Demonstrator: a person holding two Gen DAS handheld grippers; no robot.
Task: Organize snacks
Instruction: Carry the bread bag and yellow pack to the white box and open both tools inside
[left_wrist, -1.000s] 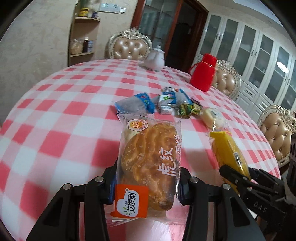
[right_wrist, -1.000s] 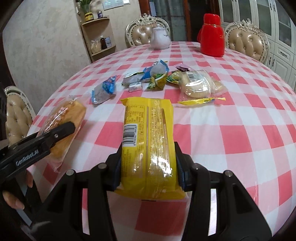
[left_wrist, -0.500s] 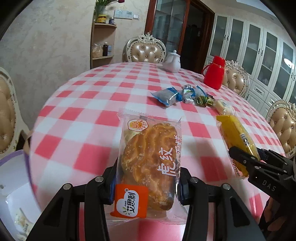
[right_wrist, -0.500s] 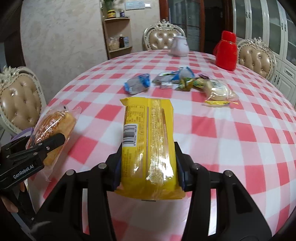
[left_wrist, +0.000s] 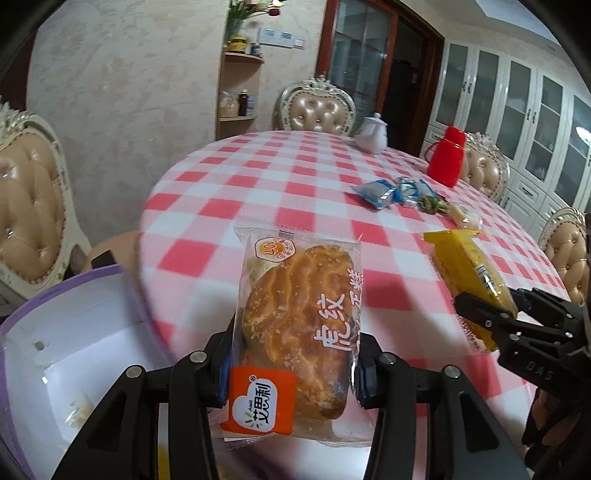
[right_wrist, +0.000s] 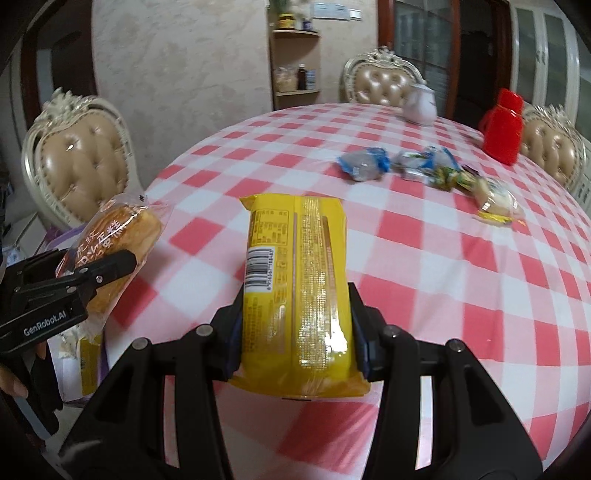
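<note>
the left wrist view looks forward and down along its own gripper (left_wrist: 295, 369), close over the near left edge of the round table (left_wrist: 207, 236), facing the far edge where a white teapot (left_wrist: 373, 133) and red jug (left_wrist: 445, 158) stand. the right wrist view looks the same way from just to the right, its gripper (right_wrist: 295, 332) low in the picture, near the table's near edge. each view catches the other gripper at its side. both share the checked tabletop, the snack pile (right_wrist: 428, 170) near the far right edge, and the far chair (left_wrist: 317, 110).
</note>
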